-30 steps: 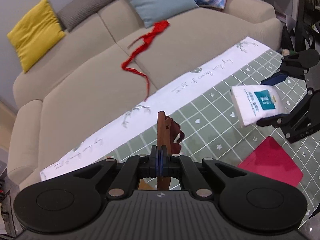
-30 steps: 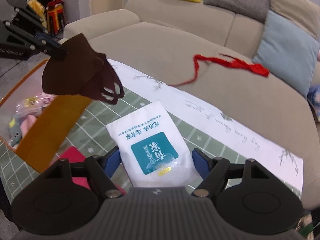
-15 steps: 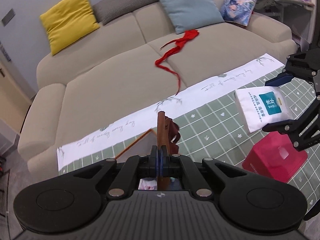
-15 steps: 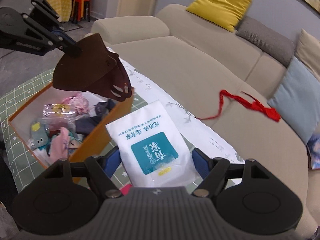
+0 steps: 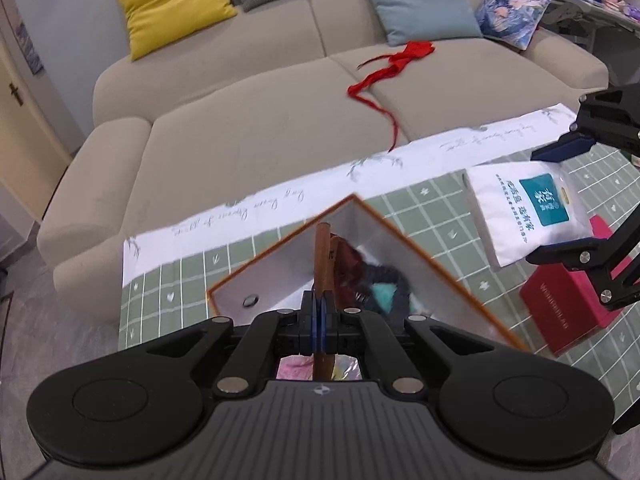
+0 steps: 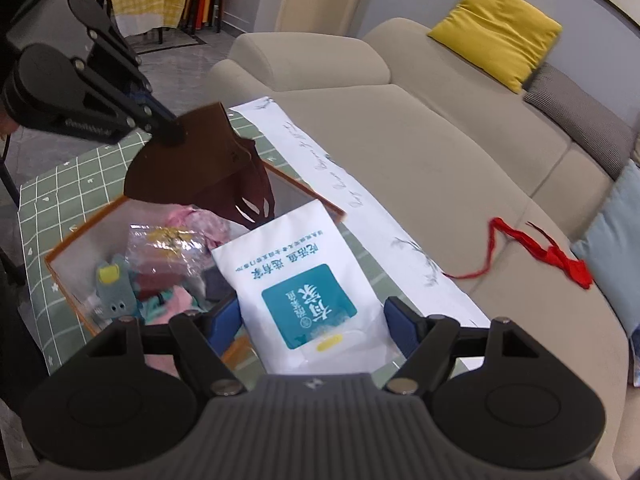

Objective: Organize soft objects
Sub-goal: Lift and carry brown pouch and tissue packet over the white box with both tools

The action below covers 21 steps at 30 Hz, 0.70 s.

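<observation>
at the bottom centre of the left wrist view, the left tool [image 5: 320,322] is clamped tight on a brown mask [image 5: 323,256], held above the box [image 5: 400,236]. in the right wrist view, the right tool [image 6: 312,322] is closed on a white pack [image 6: 296,284] at lower centre, beside the box [image 6: 60,268] at lower left. several soft things are already packed inside. both items appear ready to be dropped in. a red carton [image 5: 568,312] is seen on the desk [image 5: 168,280] at right. farther back, a red ribbon [image 6: 548,252] is left on the sofa [image 6: 420,160].
</observation>
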{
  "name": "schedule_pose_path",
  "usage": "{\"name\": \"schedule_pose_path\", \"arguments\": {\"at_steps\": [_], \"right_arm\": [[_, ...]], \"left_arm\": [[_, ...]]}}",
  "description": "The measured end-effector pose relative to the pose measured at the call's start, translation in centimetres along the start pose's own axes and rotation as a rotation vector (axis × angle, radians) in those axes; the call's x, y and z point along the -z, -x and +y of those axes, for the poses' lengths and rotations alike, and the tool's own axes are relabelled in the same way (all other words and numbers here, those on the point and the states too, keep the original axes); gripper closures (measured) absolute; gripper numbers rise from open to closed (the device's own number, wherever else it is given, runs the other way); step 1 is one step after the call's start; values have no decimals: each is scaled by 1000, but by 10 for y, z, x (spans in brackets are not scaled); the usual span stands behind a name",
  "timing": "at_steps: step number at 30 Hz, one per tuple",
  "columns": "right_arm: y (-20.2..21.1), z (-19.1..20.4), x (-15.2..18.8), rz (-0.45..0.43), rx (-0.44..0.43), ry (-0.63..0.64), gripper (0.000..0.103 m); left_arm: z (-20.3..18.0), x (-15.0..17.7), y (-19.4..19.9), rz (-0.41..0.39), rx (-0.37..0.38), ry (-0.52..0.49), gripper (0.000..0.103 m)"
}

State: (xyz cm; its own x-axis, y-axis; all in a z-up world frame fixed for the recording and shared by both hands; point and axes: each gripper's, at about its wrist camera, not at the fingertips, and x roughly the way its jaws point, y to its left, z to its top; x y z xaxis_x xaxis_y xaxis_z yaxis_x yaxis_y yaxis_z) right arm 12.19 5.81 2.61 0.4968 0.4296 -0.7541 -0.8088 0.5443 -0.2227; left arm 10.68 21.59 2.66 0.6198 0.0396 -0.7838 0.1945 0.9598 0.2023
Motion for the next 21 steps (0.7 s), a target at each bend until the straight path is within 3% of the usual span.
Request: {"name": "schedule_pose_path", "arguments": {"at_steps": [8, 12, 21], "right_arm": [[-43, 40, -31, -13, -18, 54, 27], [-74, 57, -39, -9, -68, 131, 27], [-138, 78, -47, 38, -50, 282, 28]], "left_arm": [[20, 20, -32, 53, 25, 24, 101], [27, 25, -50, 76, 41, 29, 101], [43, 33, -97, 131, 68, 24, 101]]}}
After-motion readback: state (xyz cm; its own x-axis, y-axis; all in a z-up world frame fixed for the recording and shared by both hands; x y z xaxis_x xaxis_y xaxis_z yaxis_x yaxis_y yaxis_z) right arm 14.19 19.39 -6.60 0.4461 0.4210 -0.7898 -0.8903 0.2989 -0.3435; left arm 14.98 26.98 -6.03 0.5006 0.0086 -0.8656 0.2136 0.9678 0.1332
